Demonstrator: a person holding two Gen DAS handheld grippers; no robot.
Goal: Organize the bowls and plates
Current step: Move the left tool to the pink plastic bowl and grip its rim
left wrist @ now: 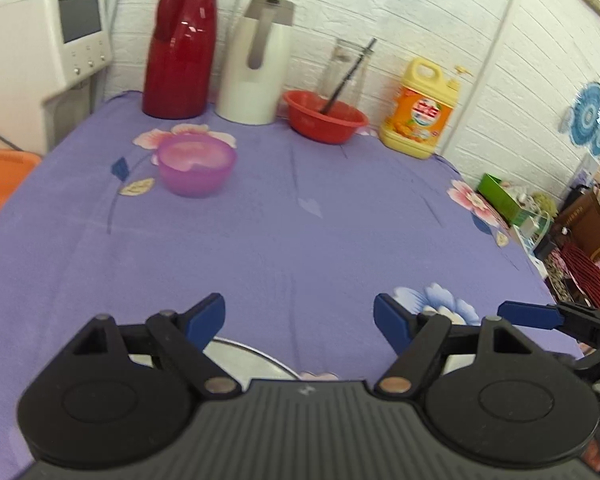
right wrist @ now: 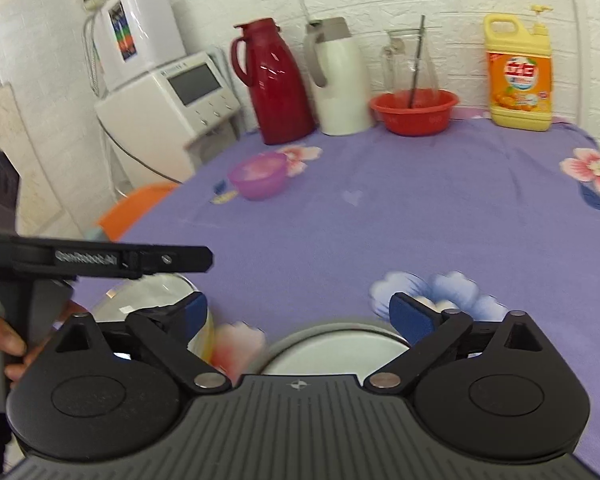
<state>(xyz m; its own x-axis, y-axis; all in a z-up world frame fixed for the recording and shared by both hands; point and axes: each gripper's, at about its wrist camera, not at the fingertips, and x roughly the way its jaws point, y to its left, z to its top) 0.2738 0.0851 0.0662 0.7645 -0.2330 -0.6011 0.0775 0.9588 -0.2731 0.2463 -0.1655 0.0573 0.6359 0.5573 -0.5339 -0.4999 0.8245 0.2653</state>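
A translucent purple bowl [left wrist: 196, 165] sits on the purple tablecloth at the far left; it also shows in the right wrist view [right wrist: 259, 176]. My left gripper [left wrist: 299, 322] is open and empty above a metal dish [left wrist: 244, 358] at the near edge. My right gripper [right wrist: 298, 314] is open and empty above a white plate [right wrist: 332, 354] with a grey rim. A metal bowl [right wrist: 152, 296] lies to the left of that plate, under the left gripper's body [right wrist: 100, 258]. The right gripper's blue fingertip [left wrist: 528, 315] shows at the right of the left wrist view.
Along the back wall stand a red thermos [left wrist: 180, 44], a white thermos [left wrist: 256, 64], a red basin [left wrist: 324, 116] with a utensil in it, a glass jug [left wrist: 346, 68] and a yellow detergent bottle [left wrist: 420, 108]. A white appliance [left wrist: 40, 48] and an orange stool [left wrist: 0, 184] stand on the left.
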